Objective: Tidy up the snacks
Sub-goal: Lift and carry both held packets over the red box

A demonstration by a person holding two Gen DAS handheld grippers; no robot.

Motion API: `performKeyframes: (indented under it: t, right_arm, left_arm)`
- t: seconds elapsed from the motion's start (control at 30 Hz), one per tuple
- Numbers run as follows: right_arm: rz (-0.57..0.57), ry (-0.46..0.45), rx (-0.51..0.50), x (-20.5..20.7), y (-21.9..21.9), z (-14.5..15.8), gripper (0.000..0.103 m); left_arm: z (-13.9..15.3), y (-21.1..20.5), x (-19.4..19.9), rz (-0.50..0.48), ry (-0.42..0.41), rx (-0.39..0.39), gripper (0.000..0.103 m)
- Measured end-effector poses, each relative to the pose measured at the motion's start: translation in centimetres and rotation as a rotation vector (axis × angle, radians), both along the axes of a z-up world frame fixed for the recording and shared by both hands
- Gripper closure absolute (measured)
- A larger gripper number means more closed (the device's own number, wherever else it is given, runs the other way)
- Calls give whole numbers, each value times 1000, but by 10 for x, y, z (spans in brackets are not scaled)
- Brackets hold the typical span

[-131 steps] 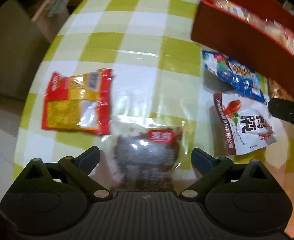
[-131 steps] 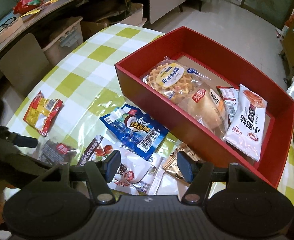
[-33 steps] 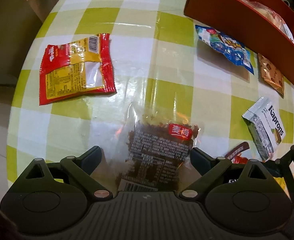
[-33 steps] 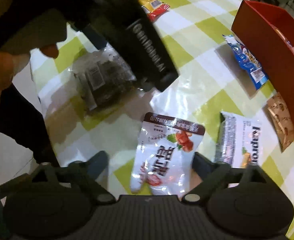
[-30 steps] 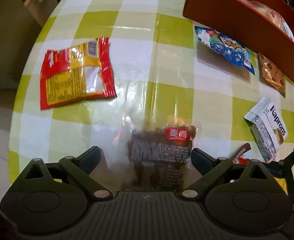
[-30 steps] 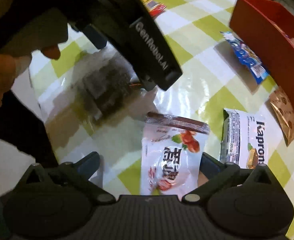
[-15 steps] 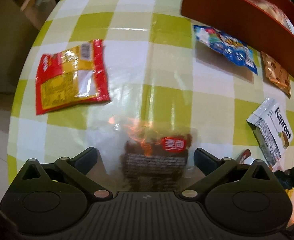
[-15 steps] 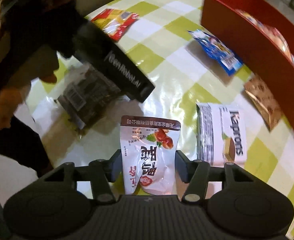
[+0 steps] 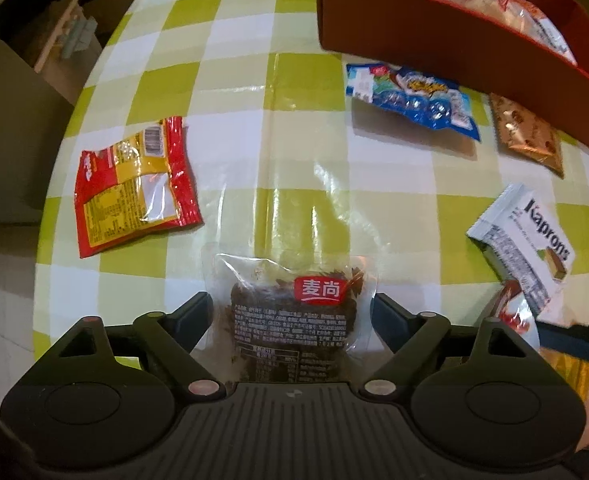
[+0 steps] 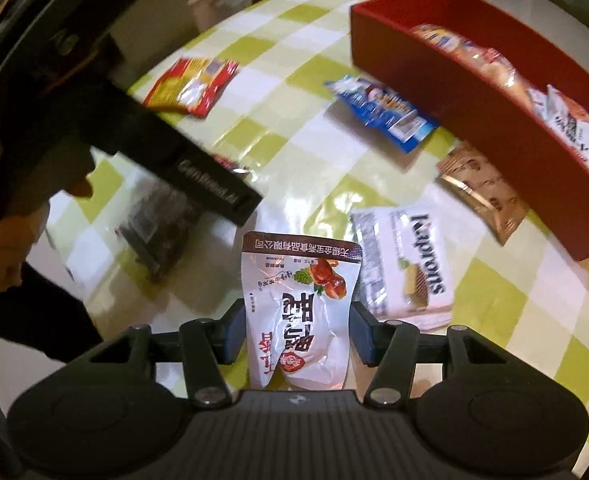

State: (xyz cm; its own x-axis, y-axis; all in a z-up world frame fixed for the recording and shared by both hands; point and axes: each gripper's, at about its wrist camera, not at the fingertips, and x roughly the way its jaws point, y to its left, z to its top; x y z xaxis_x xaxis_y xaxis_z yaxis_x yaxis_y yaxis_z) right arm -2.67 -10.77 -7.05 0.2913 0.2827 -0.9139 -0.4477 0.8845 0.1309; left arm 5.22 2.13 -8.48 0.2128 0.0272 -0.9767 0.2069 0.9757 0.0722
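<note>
A clear bag of dark snack [image 9: 286, 320] with a red label lies on the checked table between the fingers of my left gripper [image 9: 292, 307]. Its jaws are closing, their tips right at the bag's clear edges, and the bag is not squeezed. My right gripper [image 10: 296, 320] is shut on a white pouch [image 10: 298, 292] with a brown top band and holds it just above the table. The red box [image 10: 474, 120] stands at the upper right with several packets inside. In the right wrist view the black left gripper body [image 10: 174, 152] hangs over the dark bag [image 10: 158, 224].
Loose on the cloth are a red-yellow packet [image 9: 134, 184], a blue packet [image 9: 414, 98], a brown packet [image 9: 528, 134] by the box wall [image 9: 414, 32], and a white Kaprons packet [image 9: 522, 240]. A person's hand [image 10: 2, 248] holds the left gripper. The table edge curves at the left.
The right gripper's jaws came together on the white pouch and raised it slightly. The left gripper slid over the dark bag and its fingers narrowed toward the bag's edges.
</note>
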Motion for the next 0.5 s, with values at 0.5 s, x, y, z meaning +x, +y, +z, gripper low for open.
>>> performKeyframes:
  t: [0.5]
  right_arm:
    - [-89,-118,28,24,-18,34,40]
  left_arm:
    - [39,3,4,31,-97,-78,16]
